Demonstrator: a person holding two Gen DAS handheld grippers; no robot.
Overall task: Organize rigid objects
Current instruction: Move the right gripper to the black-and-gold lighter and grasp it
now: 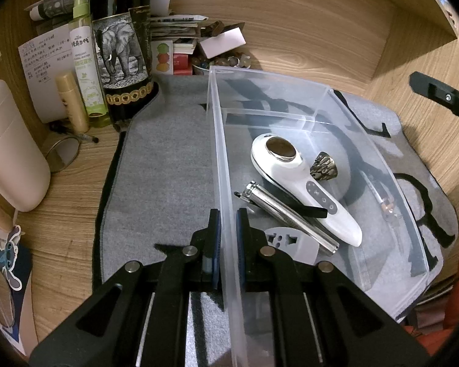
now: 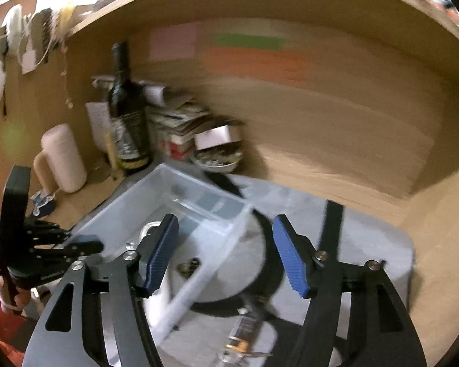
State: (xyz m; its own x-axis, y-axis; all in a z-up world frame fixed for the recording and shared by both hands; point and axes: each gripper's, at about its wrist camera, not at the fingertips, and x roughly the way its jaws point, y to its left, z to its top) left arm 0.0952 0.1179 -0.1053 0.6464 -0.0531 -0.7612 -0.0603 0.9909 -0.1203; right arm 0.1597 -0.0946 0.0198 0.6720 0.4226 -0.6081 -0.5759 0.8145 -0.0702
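Note:
My left gripper (image 1: 228, 217) is shut on the left wall of a clear plastic bin (image 1: 220, 140) that stands on a grey felt mat (image 1: 168, 168). Inside the bin lie a white handheld device (image 1: 293, 171), a silver metal cylinder (image 1: 287, 214) and a small brass-coloured piece (image 1: 322, 165). A small glass vial (image 1: 385, 205) lies by the bin's right wall. My right gripper (image 2: 225, 218) hovers open over that wall (image 2: 199, 281), nothing between its blue pads (image 2: 290, 257). In the blurred right wrist view the vial (image 2: 241, 333) rests on the mat outside the bin.
A dark wine bottle (image 1: 119, 46), a green spray bottle (image 1: 85, 61), a tan tube (image 1: 72, 101) and a pale pink container (image 1: 12, 153) crowd the back left. Papers, boxes and a bowl of small items (image 1: 220, 61) stand behind the bin. Wooden walls enclose the desk.

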